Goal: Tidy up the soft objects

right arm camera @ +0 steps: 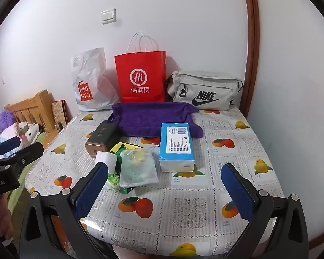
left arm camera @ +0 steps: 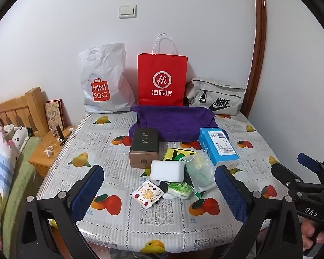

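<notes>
Mesh pouch (right arm camera: 138, 168) holds sponges; red bag (right arm camera: 141, 76) upright behind.

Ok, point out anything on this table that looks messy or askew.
The small items are heaped mid-table: a white sponge block lies over a green mesh pouch and green packet. The purple towel lies rumpled.

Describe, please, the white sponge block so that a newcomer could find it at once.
Start from the red paper bag at the wall and come forward past the purple towel to the small pile mid-table. The white sponge block lies just in front of the dark box; it alone is plain, unprinted white.
</notes>
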### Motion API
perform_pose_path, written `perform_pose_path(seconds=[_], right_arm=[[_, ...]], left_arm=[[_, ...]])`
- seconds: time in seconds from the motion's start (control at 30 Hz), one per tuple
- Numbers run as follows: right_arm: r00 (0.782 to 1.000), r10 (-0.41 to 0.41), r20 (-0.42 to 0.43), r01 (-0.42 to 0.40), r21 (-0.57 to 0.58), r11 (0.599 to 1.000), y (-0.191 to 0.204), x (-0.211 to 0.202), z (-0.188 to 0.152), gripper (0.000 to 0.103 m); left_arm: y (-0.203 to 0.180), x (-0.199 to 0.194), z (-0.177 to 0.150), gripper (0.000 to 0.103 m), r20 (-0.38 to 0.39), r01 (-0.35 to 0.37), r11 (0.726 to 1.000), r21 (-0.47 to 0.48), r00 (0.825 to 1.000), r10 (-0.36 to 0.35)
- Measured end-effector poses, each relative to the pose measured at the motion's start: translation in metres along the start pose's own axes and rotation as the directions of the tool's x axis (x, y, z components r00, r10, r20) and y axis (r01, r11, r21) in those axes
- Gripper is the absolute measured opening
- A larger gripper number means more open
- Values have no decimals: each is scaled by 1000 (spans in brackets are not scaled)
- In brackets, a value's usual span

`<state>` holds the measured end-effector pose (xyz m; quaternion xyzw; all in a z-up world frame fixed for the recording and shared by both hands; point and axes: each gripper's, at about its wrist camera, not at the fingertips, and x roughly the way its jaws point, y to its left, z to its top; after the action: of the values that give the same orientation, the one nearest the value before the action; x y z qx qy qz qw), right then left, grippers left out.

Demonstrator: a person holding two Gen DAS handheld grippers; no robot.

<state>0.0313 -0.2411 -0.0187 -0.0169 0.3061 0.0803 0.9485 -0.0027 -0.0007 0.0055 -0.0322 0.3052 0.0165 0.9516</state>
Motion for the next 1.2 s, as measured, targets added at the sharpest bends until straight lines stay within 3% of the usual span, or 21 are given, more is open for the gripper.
perform_pose_path(seconds=[1.2], right_arm=[[1000,8,29,-8,4,1000,0,-15,-1,103]], left_arm=[[5,-2,-2,103,7,-4,1000,2,1000,4]])
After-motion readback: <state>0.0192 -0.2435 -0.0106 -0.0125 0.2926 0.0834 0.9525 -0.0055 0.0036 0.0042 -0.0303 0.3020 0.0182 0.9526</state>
